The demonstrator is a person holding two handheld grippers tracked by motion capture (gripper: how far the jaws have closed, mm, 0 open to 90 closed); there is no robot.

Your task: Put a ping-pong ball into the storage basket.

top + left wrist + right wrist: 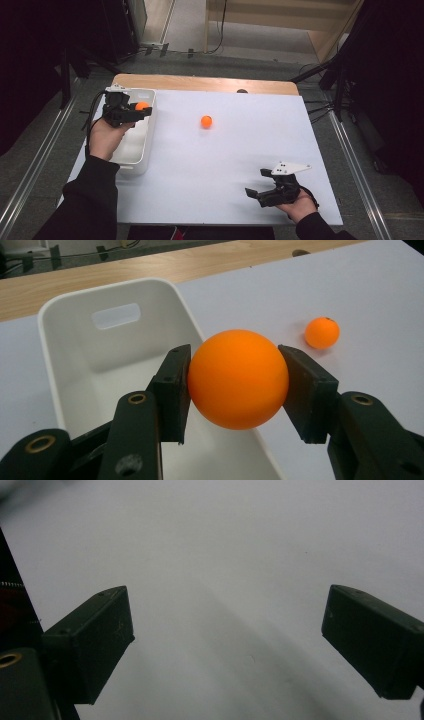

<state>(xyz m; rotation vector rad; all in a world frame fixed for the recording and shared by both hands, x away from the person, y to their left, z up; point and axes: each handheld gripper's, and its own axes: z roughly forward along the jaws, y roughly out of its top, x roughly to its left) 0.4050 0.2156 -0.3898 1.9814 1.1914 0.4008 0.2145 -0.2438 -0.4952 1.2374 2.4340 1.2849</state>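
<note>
The left gripper (pixel 235 385) holds an orange ball (pixel 238 379) squeezed between its two black pads, one pad on each side of the ball's widest part, so the ball cannot roll out or drop. In the high view that gripper (pixel 141 111) carries the ball (pixel 142 105) over the far end of the white bin (pixel 142 150), just inside its right wall. The ball is kept above the open bin rather than down in it, most likely so that easing the jaws apart will let it fall straight in. The bin looks empty in the part that can be seen, which suggests the sorting has only begun. A second orange ball (pixel 206 121) lies loose on the white tabletop (pixel 225 190) to the right of the bin, well apart from it, probably next to be fetched. The right gripper (pixel 256 186) rests low on the tabletop far to the right of the bin, its jaws spread wide with nothing between them, seemingly kept out of the way.
</note>
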